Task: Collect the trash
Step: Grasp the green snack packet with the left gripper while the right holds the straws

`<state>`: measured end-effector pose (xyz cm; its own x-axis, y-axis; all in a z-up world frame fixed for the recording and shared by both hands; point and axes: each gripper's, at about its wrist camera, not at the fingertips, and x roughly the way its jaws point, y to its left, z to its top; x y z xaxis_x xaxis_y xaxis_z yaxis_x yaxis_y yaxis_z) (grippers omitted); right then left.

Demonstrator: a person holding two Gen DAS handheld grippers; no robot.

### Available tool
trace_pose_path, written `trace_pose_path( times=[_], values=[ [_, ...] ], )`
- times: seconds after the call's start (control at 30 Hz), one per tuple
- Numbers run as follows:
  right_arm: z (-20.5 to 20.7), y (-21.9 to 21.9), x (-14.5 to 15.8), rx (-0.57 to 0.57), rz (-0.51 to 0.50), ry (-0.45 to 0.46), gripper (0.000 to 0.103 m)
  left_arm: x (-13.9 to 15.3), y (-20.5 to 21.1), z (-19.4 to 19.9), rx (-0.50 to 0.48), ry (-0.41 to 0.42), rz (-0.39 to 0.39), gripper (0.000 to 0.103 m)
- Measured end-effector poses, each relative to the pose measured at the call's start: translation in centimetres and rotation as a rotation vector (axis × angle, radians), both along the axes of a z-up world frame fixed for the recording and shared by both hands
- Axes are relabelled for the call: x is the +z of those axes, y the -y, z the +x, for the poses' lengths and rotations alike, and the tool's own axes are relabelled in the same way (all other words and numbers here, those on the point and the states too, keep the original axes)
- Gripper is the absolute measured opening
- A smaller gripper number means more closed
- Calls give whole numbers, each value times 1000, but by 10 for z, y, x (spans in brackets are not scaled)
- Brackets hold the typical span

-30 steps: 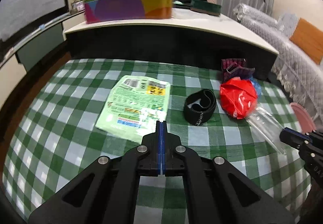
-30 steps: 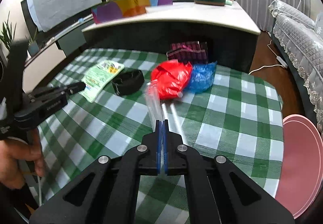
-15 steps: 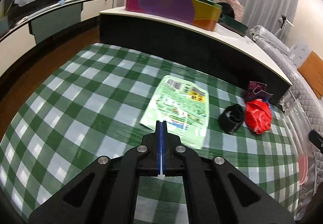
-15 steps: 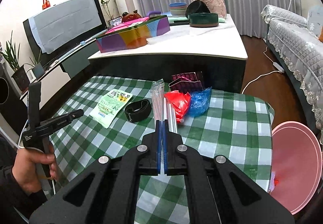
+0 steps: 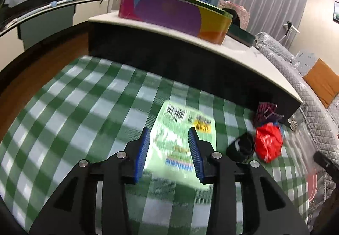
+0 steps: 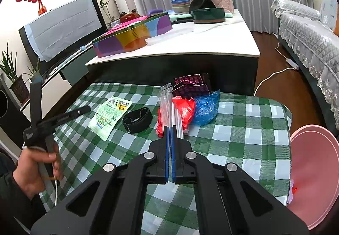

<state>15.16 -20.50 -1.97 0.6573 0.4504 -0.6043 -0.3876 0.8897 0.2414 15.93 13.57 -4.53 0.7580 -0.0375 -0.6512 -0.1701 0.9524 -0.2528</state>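
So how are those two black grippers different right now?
The left gripper stands open, its jaws having just been opening, with nothing between them; it is aimed at the flat green packet on the checked cloth. The right gripper is shut on a clear plastic sleeve of white straws, held up off the cloth. Both are black with blue pads.

Left gripper [image 5: 168, 139] jaws newly parted, empty
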Motion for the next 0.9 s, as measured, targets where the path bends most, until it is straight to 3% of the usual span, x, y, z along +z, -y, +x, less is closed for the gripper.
trace_pose_path(
  times=[0.37,0.63,0.8,0.9],
  values=[
    [11,2,-9,7,11,-16,2,-25,-24,56,-93,-95,-88,44],
    [14,-3,-14,15,5,-28,2,-44,-33,62,-147,-122,-294,43],
    [12,-1,-13,9,7,-26,2,-45,-14,59,-213,-137,-295,21],
    [8,1,-9,4,8,-18,2,-37,2,55,-252,-125,-285,14]
  ],
)
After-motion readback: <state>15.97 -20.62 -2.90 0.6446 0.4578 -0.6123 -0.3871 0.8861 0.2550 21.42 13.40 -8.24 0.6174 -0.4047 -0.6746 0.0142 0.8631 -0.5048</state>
